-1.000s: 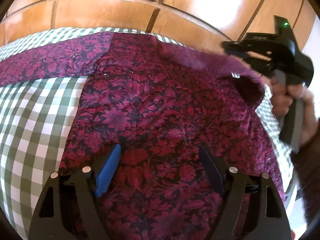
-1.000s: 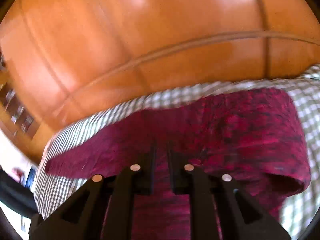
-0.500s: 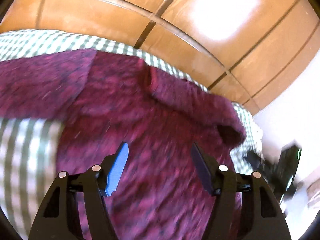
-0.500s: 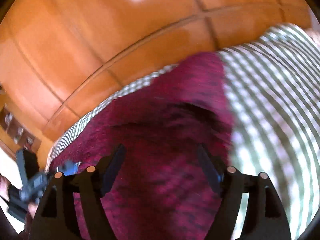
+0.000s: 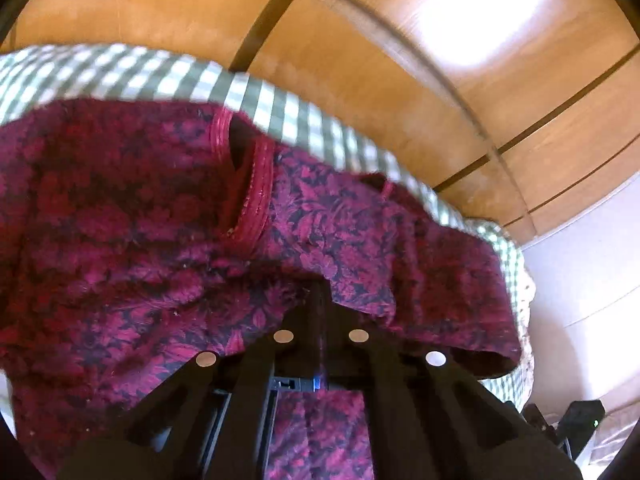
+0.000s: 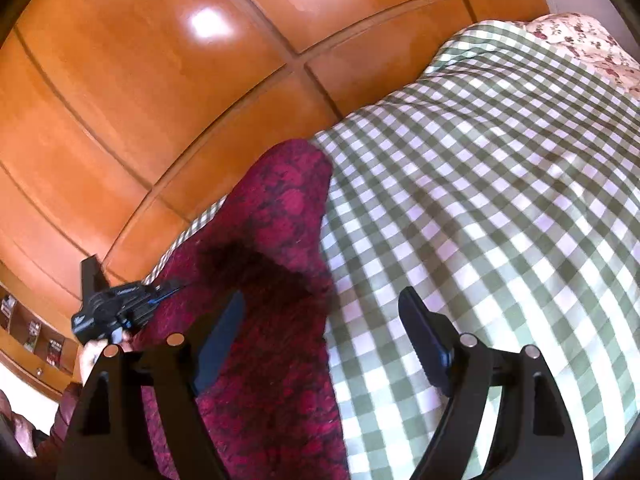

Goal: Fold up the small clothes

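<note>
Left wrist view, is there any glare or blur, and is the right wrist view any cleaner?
Left wrist view: strong white glare on the glossy orange wooden panelling, checked cloth edge smeared. Right wrist view: smaller glare spot, green-and-white checked cloth crisp; both bow straight lines.

A green-and-white checked cloth (image 6: 500, 208) covered the bed. Beyond it stood glossy wooden panels (image 6: 160, 92). A floral pillow (image 6: 588, 44) lay at its far corner.

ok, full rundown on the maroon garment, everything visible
The maroon garment is a soft dark-red top with a floral print and a ribbed neckline. It lies spread and rumpled on the green checked cloth. The left gripper is shut on a fold of it. The right gripper hangs over its edge, jaws opening, nothing between the pads.
</note>
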`<control>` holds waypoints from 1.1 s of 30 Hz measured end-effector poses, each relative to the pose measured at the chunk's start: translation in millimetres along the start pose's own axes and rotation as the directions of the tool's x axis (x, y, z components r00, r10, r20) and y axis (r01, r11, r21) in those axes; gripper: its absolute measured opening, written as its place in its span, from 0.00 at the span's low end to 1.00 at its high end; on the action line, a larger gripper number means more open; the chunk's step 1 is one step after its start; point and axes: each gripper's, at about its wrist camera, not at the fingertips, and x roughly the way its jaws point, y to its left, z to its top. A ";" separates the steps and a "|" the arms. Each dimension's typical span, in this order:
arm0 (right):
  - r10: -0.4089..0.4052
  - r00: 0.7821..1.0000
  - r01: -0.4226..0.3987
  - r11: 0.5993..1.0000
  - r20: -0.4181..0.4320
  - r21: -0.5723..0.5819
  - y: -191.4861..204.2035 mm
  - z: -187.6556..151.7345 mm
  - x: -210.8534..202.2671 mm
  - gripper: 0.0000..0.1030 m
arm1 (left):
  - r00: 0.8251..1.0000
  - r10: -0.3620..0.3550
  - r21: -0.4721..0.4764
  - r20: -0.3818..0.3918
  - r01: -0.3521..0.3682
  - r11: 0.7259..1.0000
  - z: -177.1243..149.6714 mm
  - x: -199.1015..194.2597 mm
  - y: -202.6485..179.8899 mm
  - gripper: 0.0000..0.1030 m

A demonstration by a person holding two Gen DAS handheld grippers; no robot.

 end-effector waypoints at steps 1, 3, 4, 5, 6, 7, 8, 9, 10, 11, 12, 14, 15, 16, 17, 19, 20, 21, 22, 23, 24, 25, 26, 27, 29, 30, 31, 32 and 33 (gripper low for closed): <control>-0.001 1.000 0.001 1.000 0.004 0.001 -0.5 1.3 0.1 0.77 | 1.000 -0.002 0.006 0.022 0.002 1.000 -1.2 -8.9 0.0 0.00; 0.009 1.000 -0.009 1.000 0.006 0.004 1.7 5.1 2.9 0.78 | 0.998 -0.008 0.020 0.070 0.007 1.000 -5.7 -34.9 3.7 0.00; 0.020 1.000 -0.020 1.000 0.008 0.002 5.4 7.1 5.1 0.78 | 0.996 -0.004 0.026 0.092 0.002 1.000 -8.6 -46.8 6.7 0.00; 0.037 0.999 -0.037 0.999 0.010 -0.008 12.1 9.0 8.0 0.78 | 0.994 0.005 0.032 0.114 -0.008 0.999 -12.1 -58.7 10.0 0.00; 0.044 0.999 -0.044 0.999 0.009 -0.018 18.1 10.3 12.8 0.77 | 0.991 0.020 0.039 0.130 -0.025 0.999 -16.6 -70.9 15.2 0.00; 0.053 0.999 -0.053 0.998 0.004 -0.032 25.5 10.8 17.1 0.77 | 0.990 0.034 0.045 0.139 -0.041 0.998 -20.9 -79.8 19.9 0.00; 0.068 0.998 -0.068 0.996 -0.004 -0.054 37.7 11.3 23.5 0.77 | 0.987 0.056 0.052 0.149 -0.065 0.997 -26.1 -88.7 26.4 0.00; 0.080 0.997 -0.081 0.994 -0.014 -0.080 50.7 10.9 30.2 0.77 | 0.985 0.076 0.059 0.158 -0.086 0.995 -28.9 -93.3 30.0 0.00; 0.083 0.996 -0.085 0.992 -0.020 -0.097 58.2 10.3 35.0 0.76 | 0.981 0.098 0.065 0.169 -0.110 0.992 -33.0 -97.4 34.3 0.00; 0.083 0.996 -0.087 0.988 -0.031 -0.131 72.6 8.8 44.2 0.76 | 0.979 0.107 0.062 0.173 -0.119 0.991 -36.7 -100.9 38.9 0.00; 0.082 0.996 -0.088 0.984 -0.046 -0.156 82.4 7.1 52.1 0.76 | 0.979 0.114 0.052 0.168 -0.125 0.991 -39.7 -102.4 45.6 0.00; 0.026 0.997 -0.042 0.975 -0.077 -0.220 102.7 0.8 74.5 0.76 | 0.971 0.163 0.057 0.174 -0.175 0.983 -47.1 -102.6 54.3 0.00; -0.018 0.996 -0.006 0.968 -0.092 -0.250 109.2 -3.0 87.5 0.75 | 0.970 0.176 0.060 0.169 -0.189 0.980 -49.4 -101.5 57.3 0.00; -0.071 0.990 0.036 0.960 -0.119 -0.277 113.7 -9.3 104.6 0.74 | 0.970 0.184 0.061 0.158 -0.195 0.979 -53.7 -98.0 60.2 0.00; -0.107 0.985 0.064 0.955 -0.135 -0.289 114.2 -14.4 115.5 0.74 | 0.969 0.200 0.059 0.147 -0.210 0.976 -55.9 -94.4 63.8 0.00; -0.179 0.973 0.126 0.939 -0.144 -0.321 112.9 -24.5 133.8 0.74 | 0.960 0.251 0.080 0.122 -0.262 0.962 -65.1 -83.2 69.1 0.00; -0.215 0.970 0.163 0.923 -0.117 -0.348 112.5 -30.8 139.8 0.74 | 0.951 0.286 0.089 0.120 -0.297 0.951 -70.4 -79.6 70.2 0.00; -0.224 0.970 0.177 0.917 -0.093 -0.357 112.9 -33.9 141.3 0.75 | 0.941 0.316 0.089 0.120 -0.327 0.941 -75.6 -77.7 73.9 0.00; -0.230 0.970 0.188 0.913 -0.076 -0.361 114.2 -36.7 141.6 0.75 | 0.942 0.313 0.082 0.123 -0.324 0.942 -77.1 -78.1 77.2 0.00; -0.239 0.969 0.201 0.909 -0.061 -0.366 116.3 -39.1 141.8 0.76 | 0.941 0.312 0.066 0.129 -0.322 0.944 -77.2 -80.7 79.7 0.00; -0.245 0.968 0.209 0.904 -0.052 -0.372 117.7 -41.0 142.5 0.78 | 0.936 0.323 0.045 0.138 -0.332 0.942 -76.0 -86.2 80.5 0.00; -0.250 0.967 0.216 0.900 -0.043 -0.378 119.2 -42.5 144.0 0.80 | 0.926 0.338 0.029 0.168 -0.348 0.937 -75.4 -95.8 78.3 0.03; -0.254 0.967 0.223 0.897 -0.033 -0.382 121.0 -44.5 144.6 0.80 | 0.918 0.339 0.024 0.204 -0.351 0.936 -74.8 -105.4 75.6 0.06; -0.256 0.966 0.226 0.895 -0.028 -0.384 121.6 -44.8 145.5 0.82 | 0.910 0.326 0.030 0.254 -0.345 0.938 -74.6 -116.0 68.6 0.15; -0.250 0.968 0.222 0.896 -0.024 -0.384 121.6 -45.2 146.5 0.84 | 0.909 0.285 0.059 0.305 -0.317 0.947 -73.2 -127.3 55.4 0.23; -0.247 0.969 0.219 0.897 -0.023 -0.385 121.6 -45.5 147.1 0.85 | 0.907 0.270 0.079 0.323 -0.310 0.947 -71.7 -130.1 47.3 0.28; -0.245 0.969 0.218 0.896 -0.021 -0.387 122.1 -46.1 146.5 0.85 | 0.906 0.264 0.092 0.331 -0.309 0.946 -70.0 -129.6 40.9 0.34; -0.245 0.969 0.219 0.895 -0.018 -0.389 122.1 -45.9 146.5 0.85 | 0.906 0.262 0.100 0.333 -0.310 0.946 -67.7 -126.9 37.3 0.37; -0.245 0.969 0.219 0.894 -0.016 -0.390 122.6 -45.4 147.5 0.86 | 0.906 0.278 0.105 0.319 -0.326 0.940 -62.5 -117.7 34.6 0.46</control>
